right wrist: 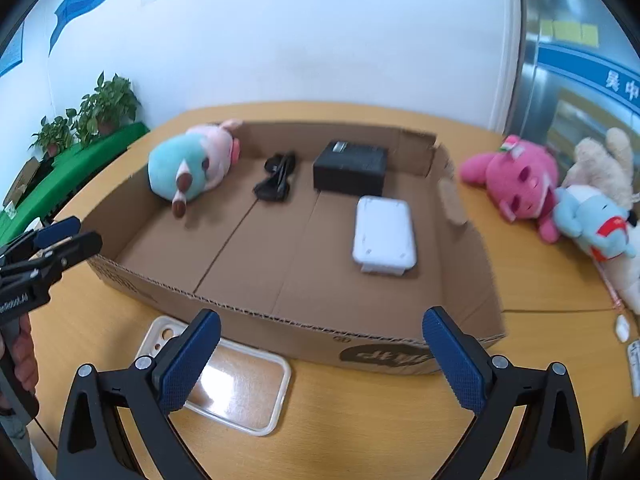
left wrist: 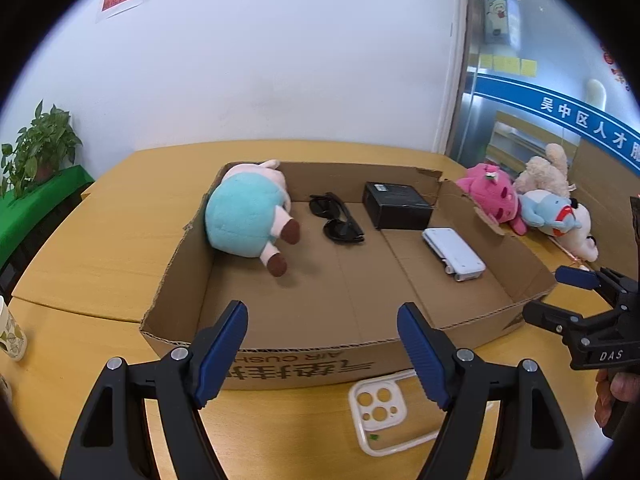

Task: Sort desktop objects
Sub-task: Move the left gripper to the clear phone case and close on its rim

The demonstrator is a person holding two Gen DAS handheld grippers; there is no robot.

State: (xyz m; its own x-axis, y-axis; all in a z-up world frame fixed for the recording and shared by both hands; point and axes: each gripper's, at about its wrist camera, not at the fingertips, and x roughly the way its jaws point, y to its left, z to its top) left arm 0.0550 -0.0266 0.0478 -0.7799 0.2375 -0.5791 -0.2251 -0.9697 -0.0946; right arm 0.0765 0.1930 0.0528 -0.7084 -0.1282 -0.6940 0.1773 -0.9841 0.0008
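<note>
While I hold both grippers over the tabletop (right wrist: 360, 420), left gripper (left wrist: 322, 354) fingers spread, right gripper (right wrist: 322, 364) fingers spread, phone case (right wrist: 224, 384) beside box (right wrist: 280, 332).

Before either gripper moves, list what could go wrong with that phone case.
1. The phone case lies flat on the table, tight to the box wall; open fingers of the right gripper may slide over it or shove the box.
2. The left gripper, also open, hovers above the same case; both could collide.
3. The plush toys crowd the table's right edge and may fall if bumped.
</note>
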